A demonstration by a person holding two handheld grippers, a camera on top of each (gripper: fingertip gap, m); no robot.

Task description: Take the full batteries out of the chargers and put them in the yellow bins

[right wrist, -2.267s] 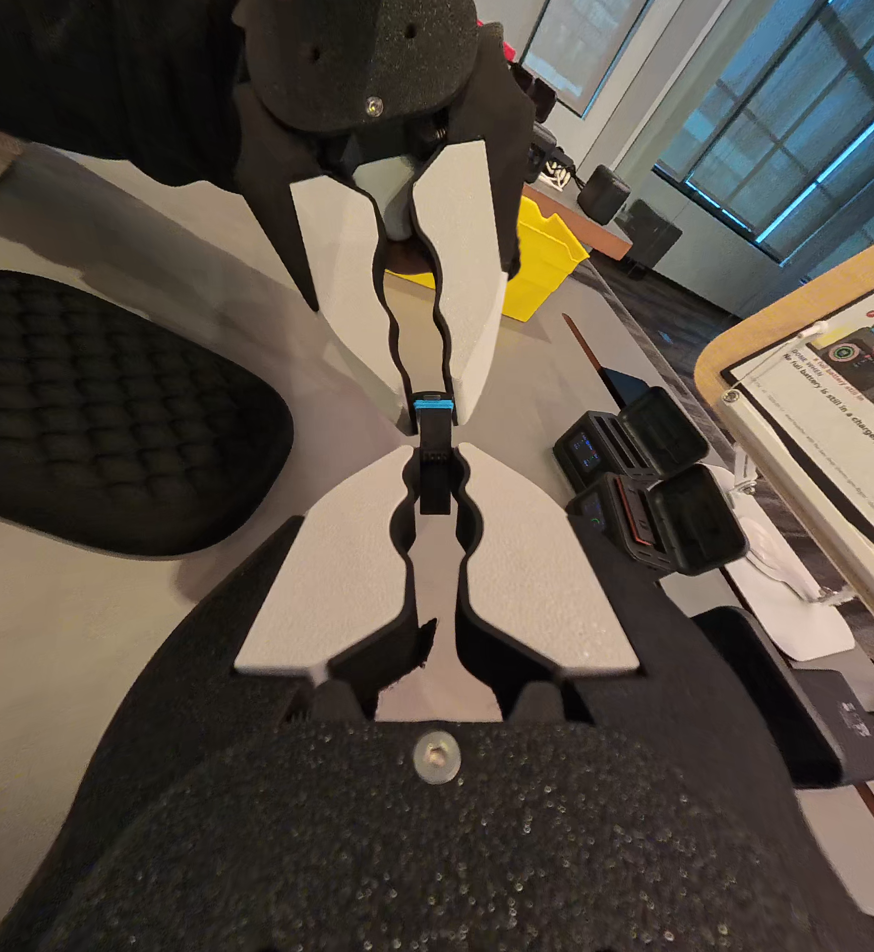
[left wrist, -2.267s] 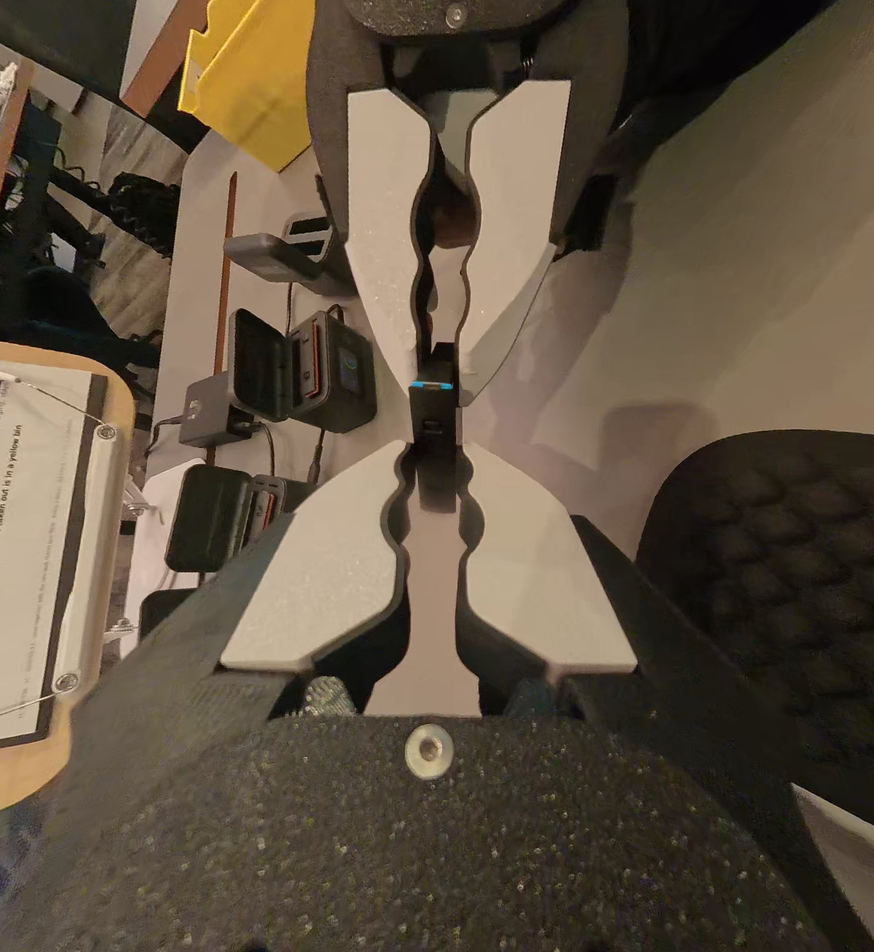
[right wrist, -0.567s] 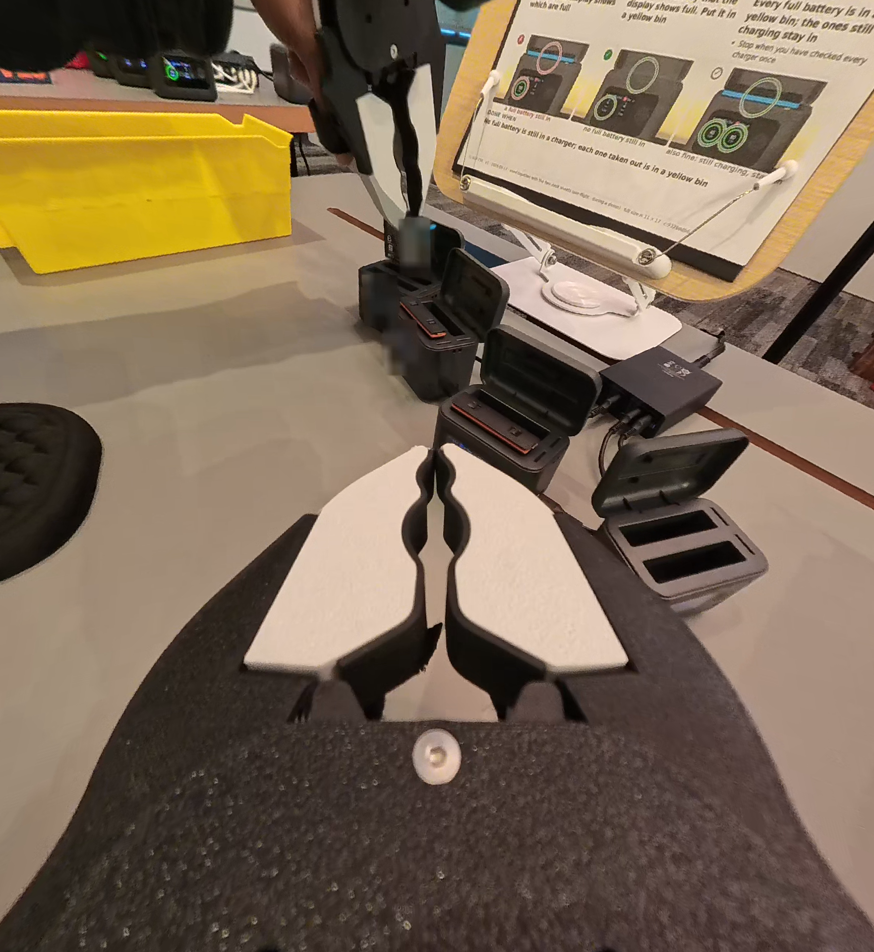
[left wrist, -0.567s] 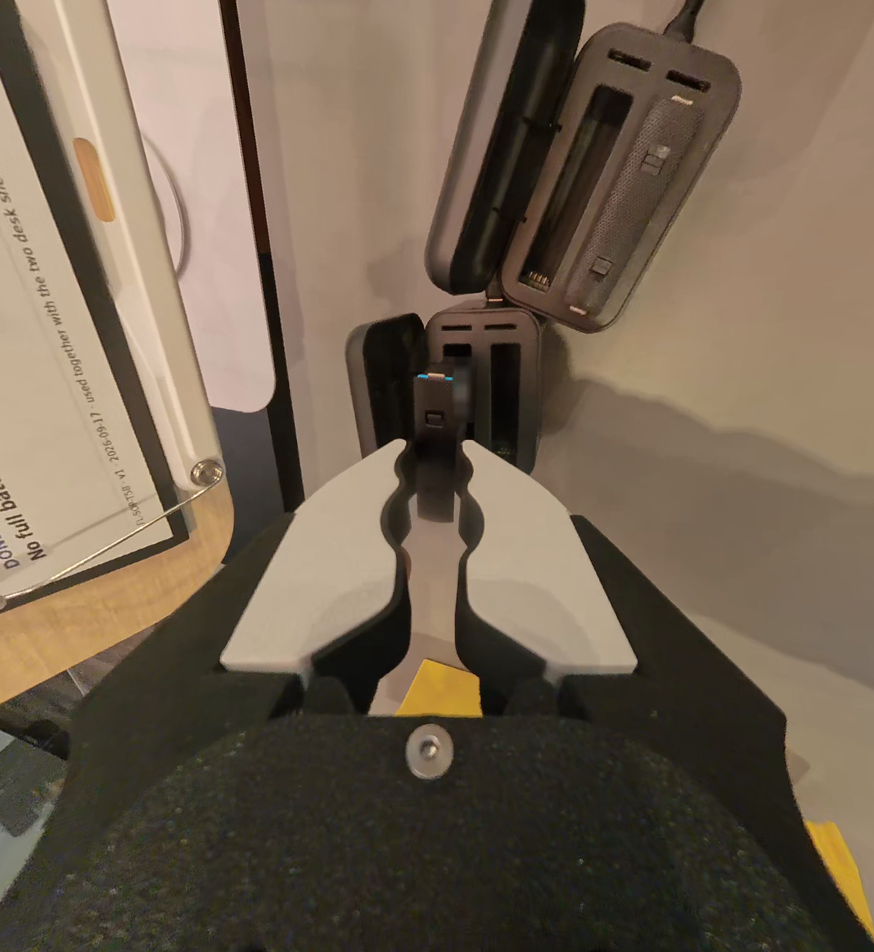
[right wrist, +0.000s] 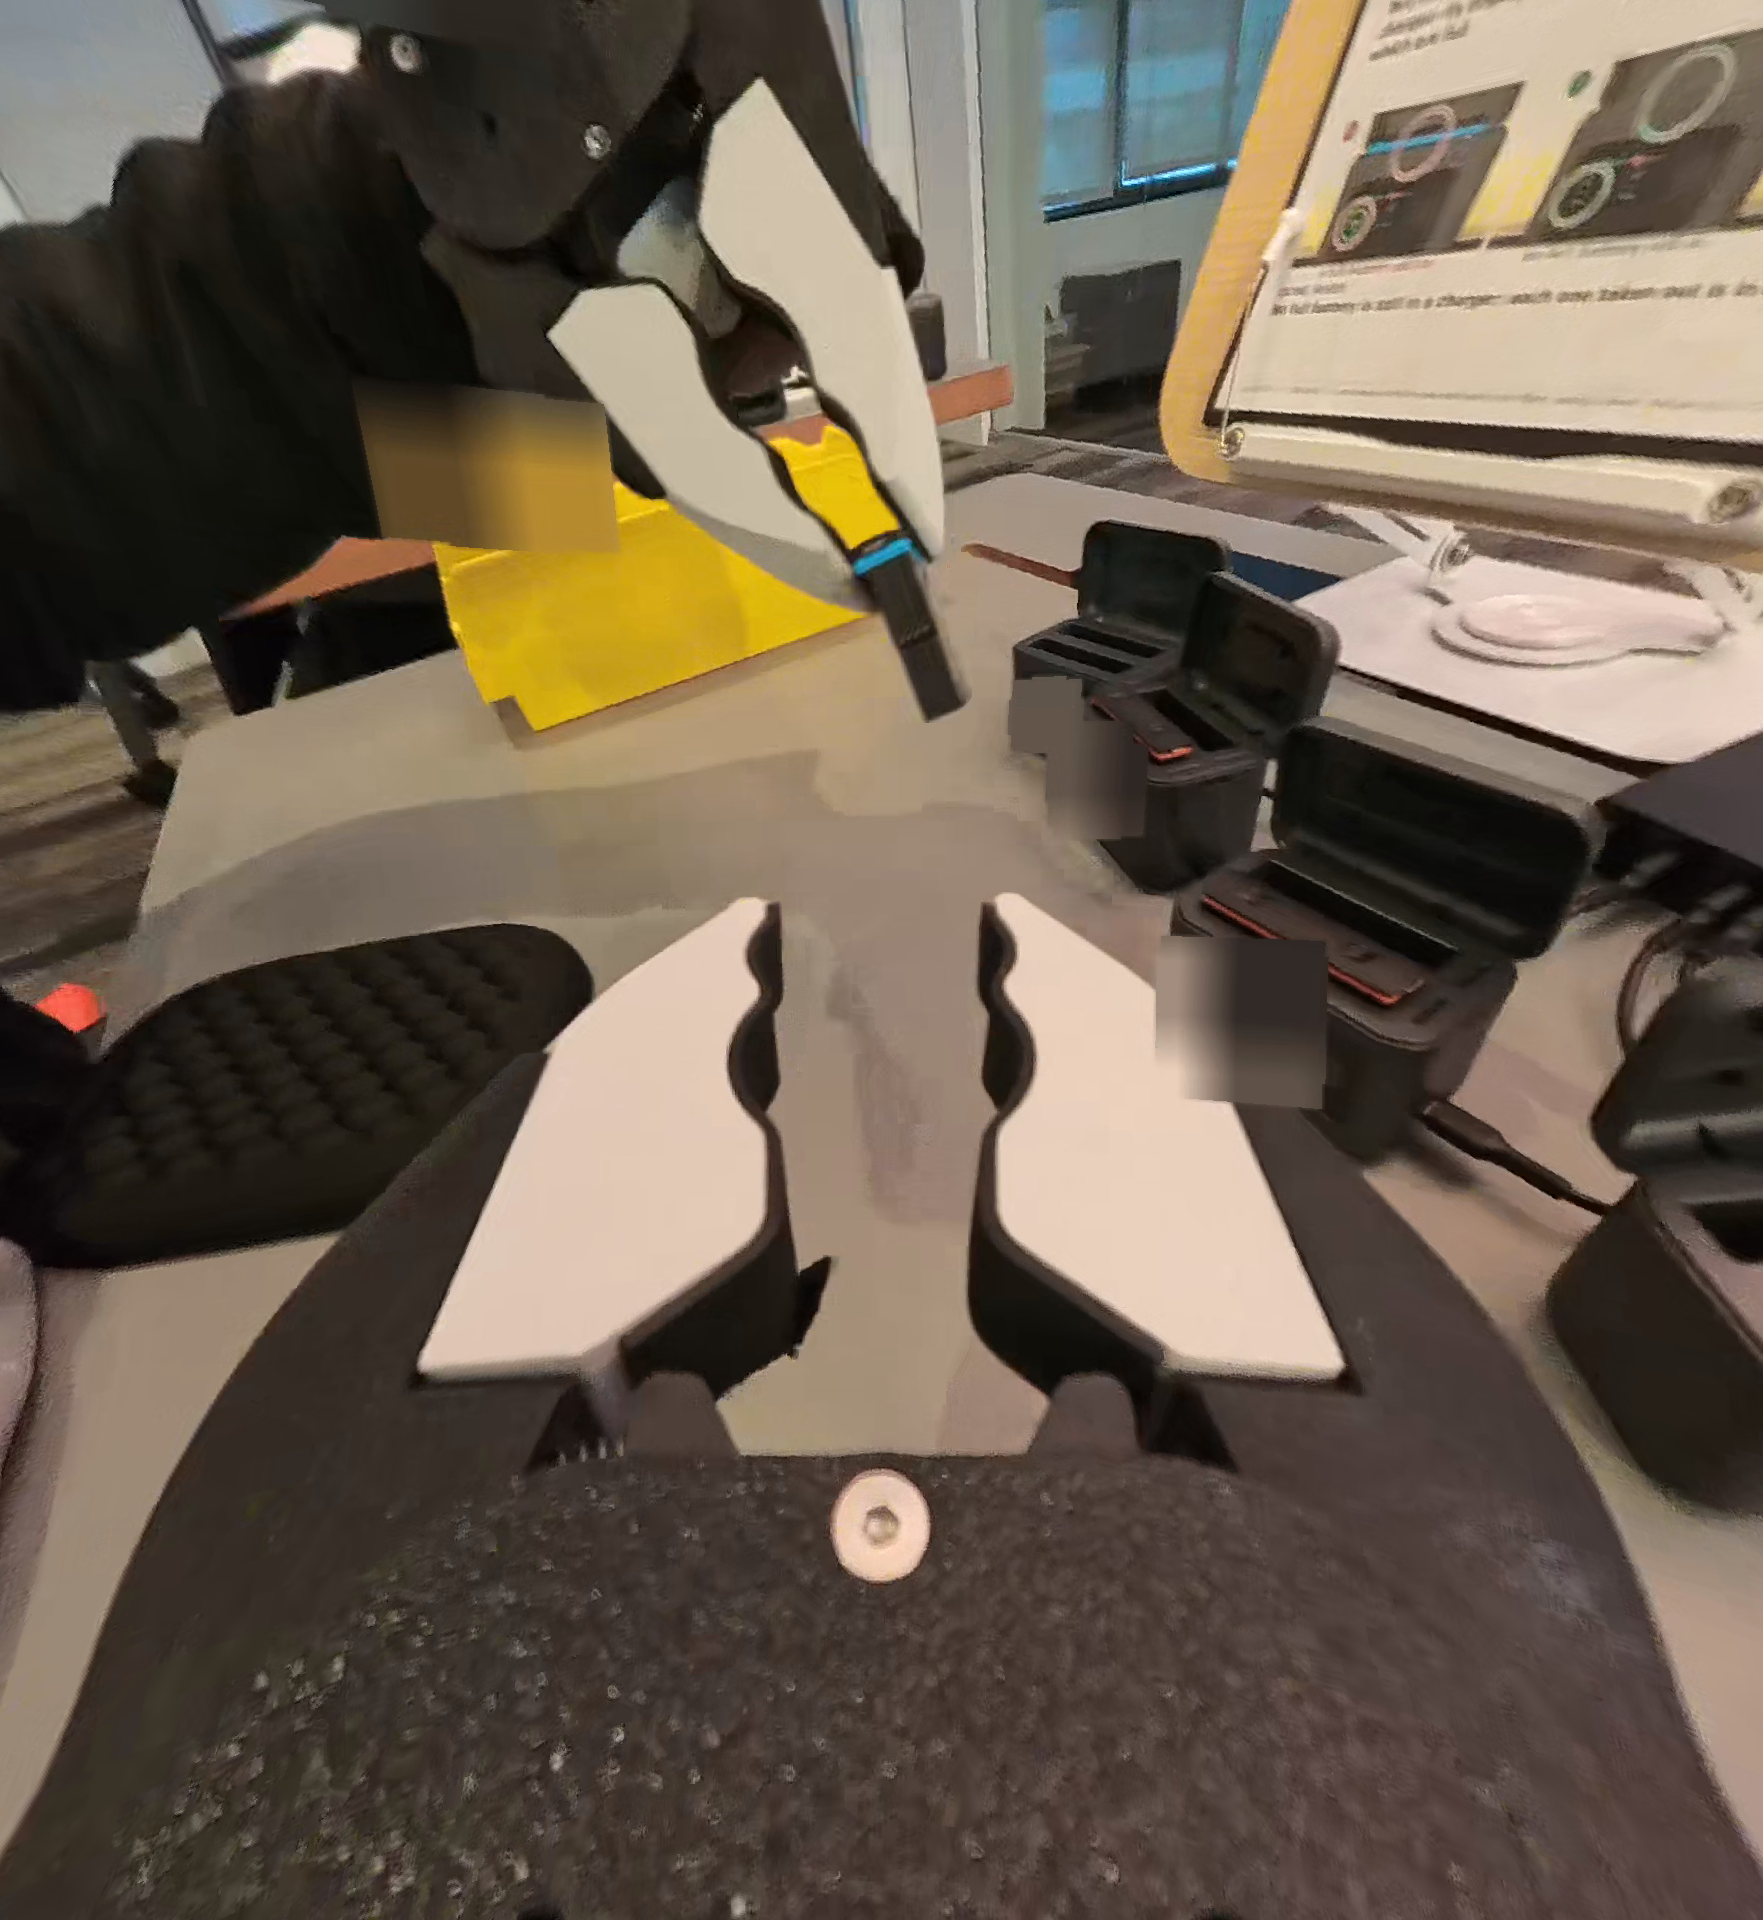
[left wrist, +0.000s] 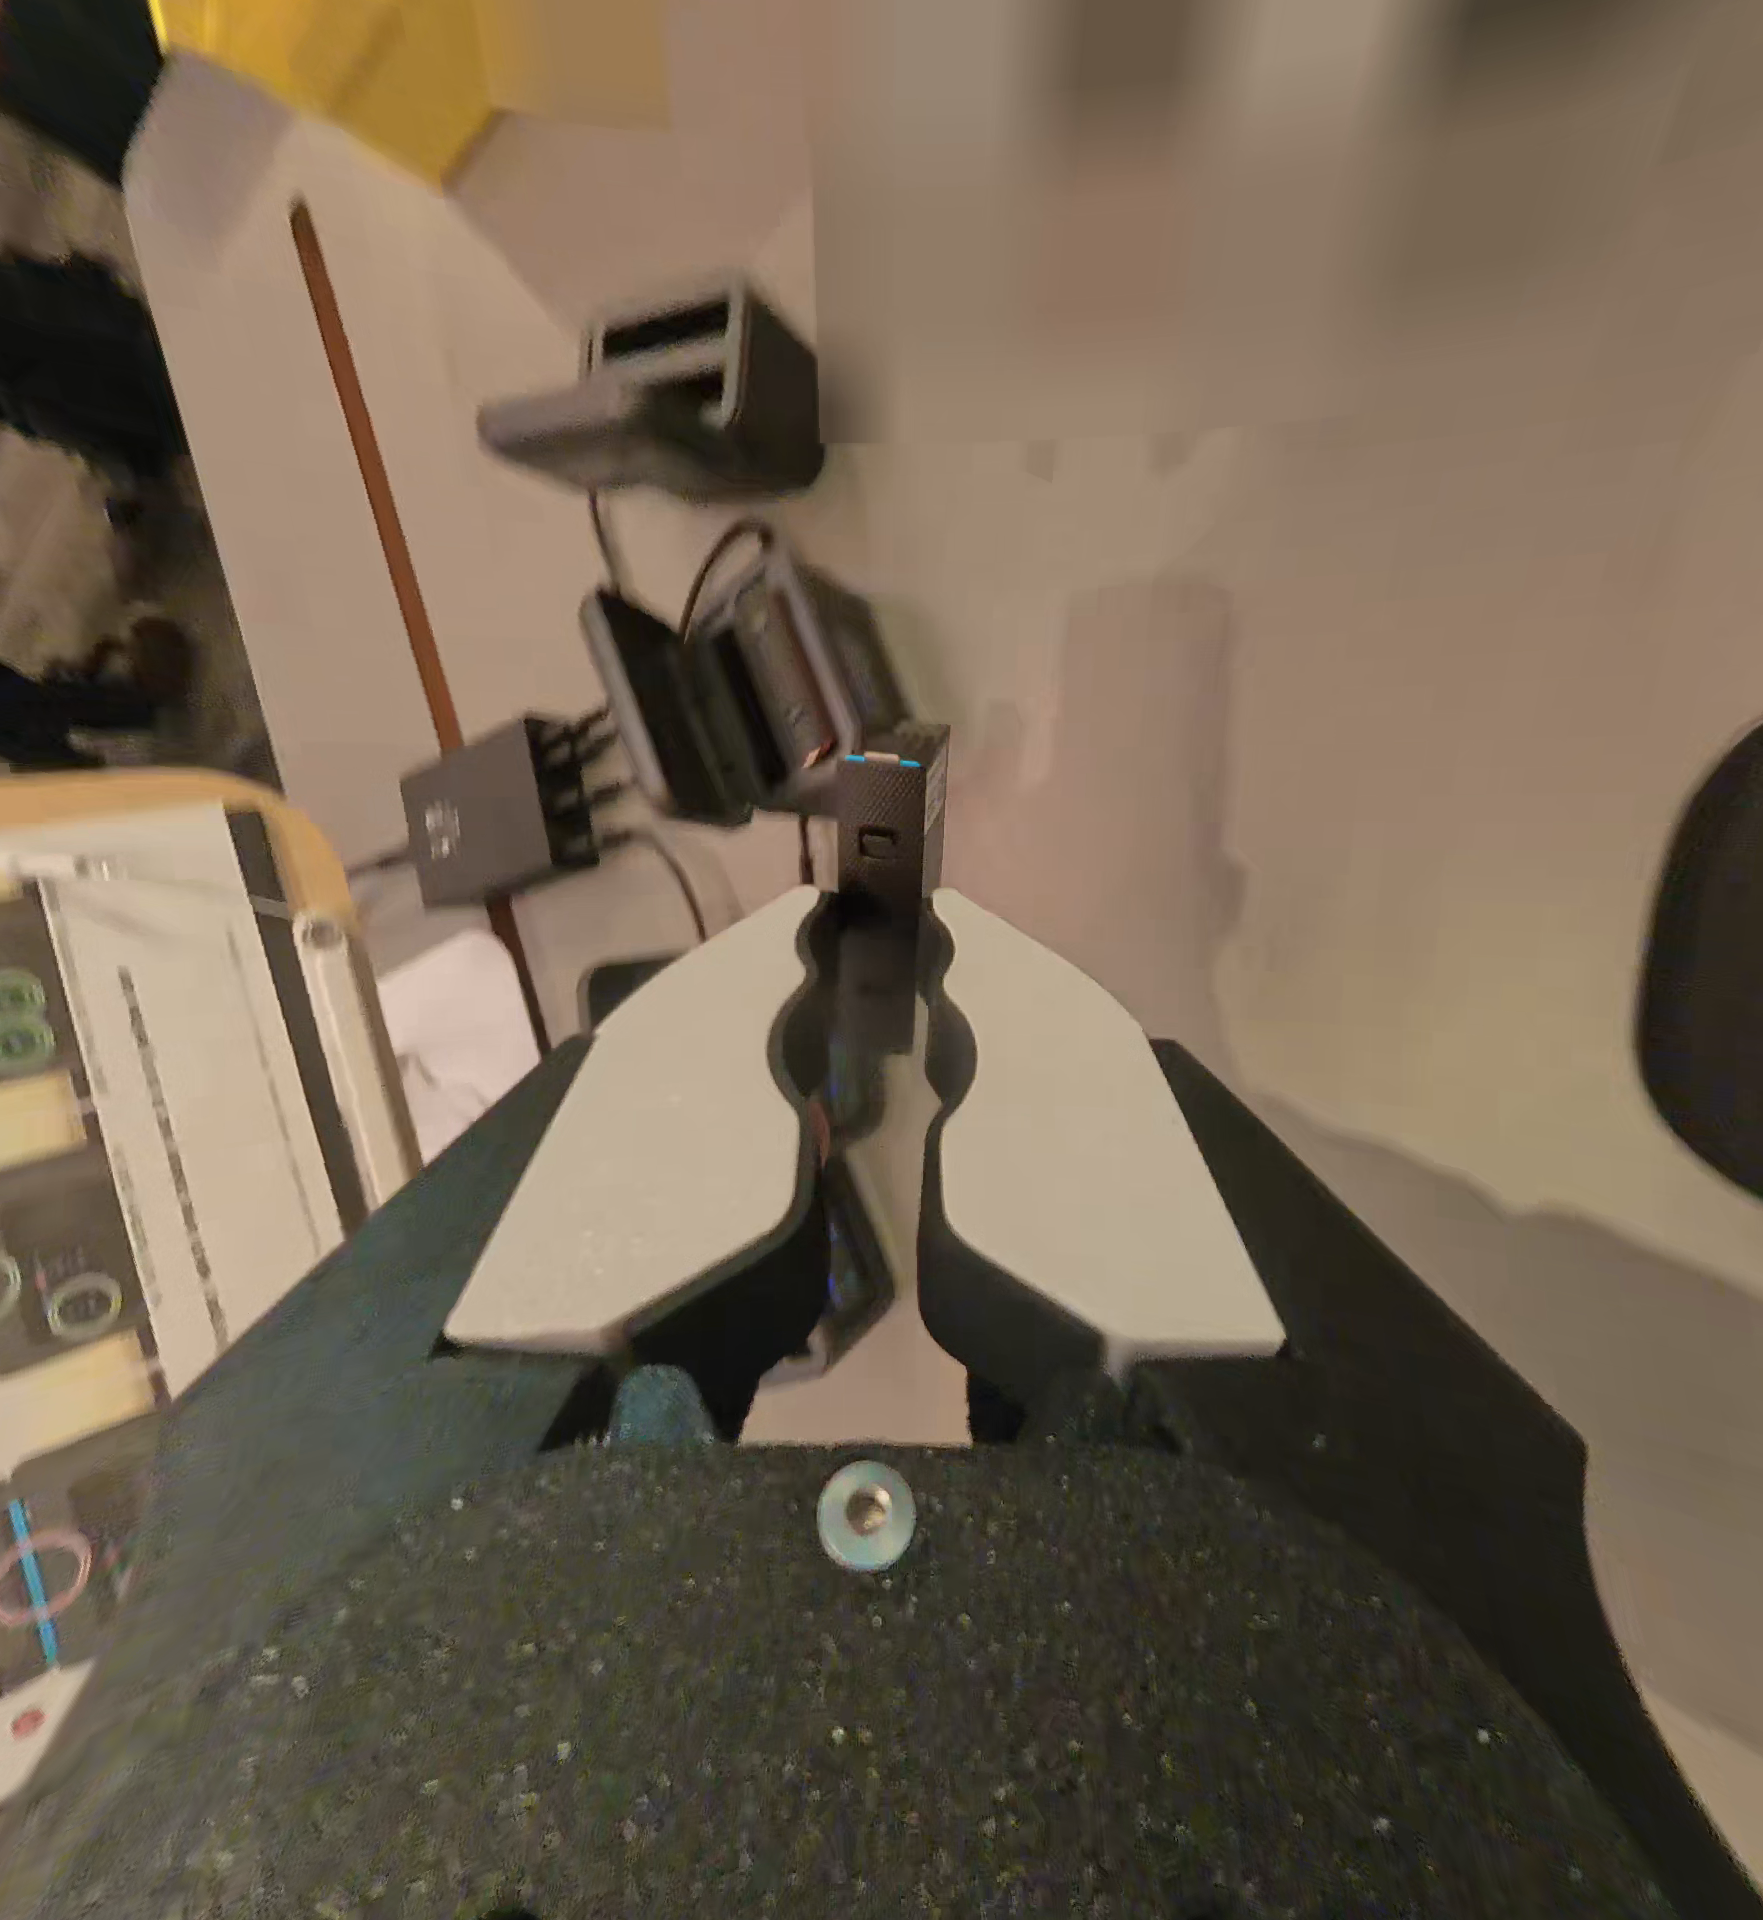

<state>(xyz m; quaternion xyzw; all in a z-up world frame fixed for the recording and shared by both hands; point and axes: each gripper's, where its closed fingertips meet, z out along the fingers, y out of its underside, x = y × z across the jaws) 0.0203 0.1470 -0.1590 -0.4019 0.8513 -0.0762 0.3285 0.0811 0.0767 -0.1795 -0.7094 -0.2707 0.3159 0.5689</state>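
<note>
My left gripper [left wrist: 875, 904] is shut on a black battery with a blue end [left wrist: 882, 831] and holds it in the air above the grey table. The right wrist view shows the same left gripper [right wrist: 887, 566] and battery [right wrist: 913, 634], tilted, between the yellow bin [right wrist: 628, 623] and a row of open black chargers [right wrist: 1199, 727]. My right gripper [right wrist: 877, 914] is open and empty, low over the table, nearer than the chargers. The left wrist view shows open chargers [left wrist: 752, 686] ahead and the yellow bin [left wrist: 420, 83] at the far top left.
A black power hub [right wrist: 1739, 810] with cables feeds the chargers. An open grey charger [right wrist: 1739, 1299] stands at the right. An instruction board [right wrist: 1531, 208] on a stand and a white pad [right wrist: 1552, 623] lie behind. A black textured pad [right wrist: 316, 1049] lies at the left. The left gripper's tips are roughly 10 cm from the right gripper's. Between my right fingertips and the open grey charger [right wrist: 1739, 1299] there is roughly 15 cm. Look for it in the left wrist view [left wrist: 737, 337] too.
My left gripper has lifted the battery away from the far charger and swung toward the yellow bin. My right gripper has gone from shut to open and moved closer to the chargers.
</note>
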